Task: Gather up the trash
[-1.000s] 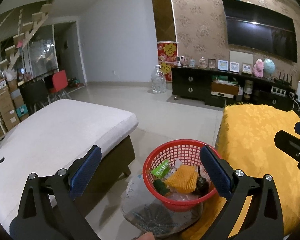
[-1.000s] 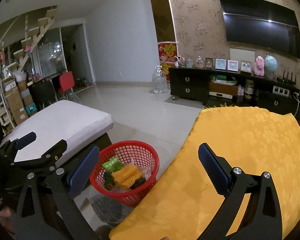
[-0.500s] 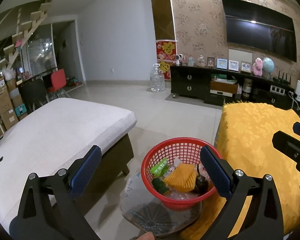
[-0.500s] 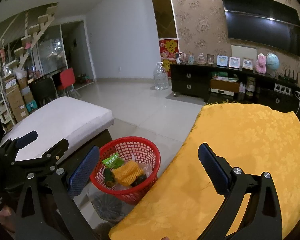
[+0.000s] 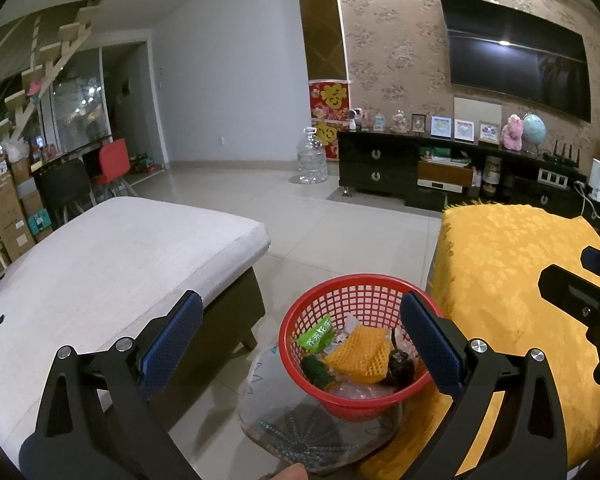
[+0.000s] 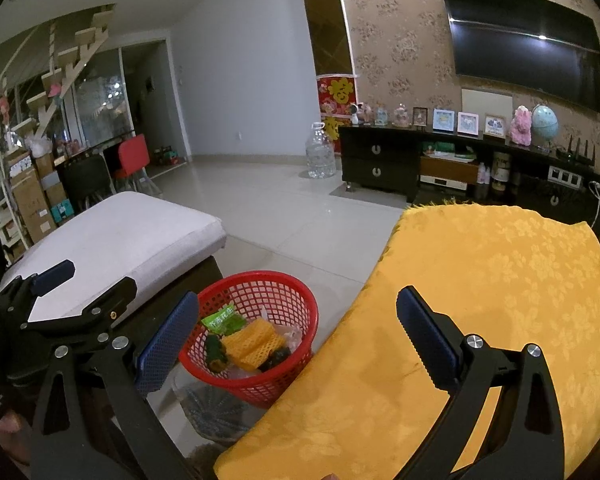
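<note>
Red mesh basket (image 5: 360, 344) sits on the tiled floor (image 5: 340, 216), on top of a clear plastic bag/sheet (image 5: 296, 428), just beside the edge of the tabletop w/ yellow floral cloth (image 6: 480, 300). Inside the basket: green snack wrapper (image 5: 317, 335), yellow foam fruit net (image 5: 358, 354) in the middle, a dark green item (image 5: 318, 372) at front-left, a dark rounded item (image 5: 400, 366) at front-right, plus crumpled clear/white plastic underneath. Can't tell what the dark bits are.

Left gripper (image 5: 300, 344) hangs above and a bit near-side of the basket, jaws wide apart, nothing between them; blue pads (image 5: 172, 340) frame the basket's left gap and right rim. Right gripper (image 6: 296, 340) is over the cloth edge, jaws also wide apart and empty, its left pad overlapping the basket rim in right wrist view. Each gripper shows at the edge of the other's view.

Cloth top looks bare in both views.

Left of the basket: grey-white cushioned ottoman/sofa section (image 5: 112, 256) on a dark base, near but not touching the basket. Further out: big water jug (image 5: 312, 160) on the floor by the wall, dark TV cabinet (image 5: 400, 168) w/ photo frames and figurines, wall TV (image 5: 516, 56) above, red chair (image 5: 114, 164) and stacked boxes far left under the stairs.
</note>
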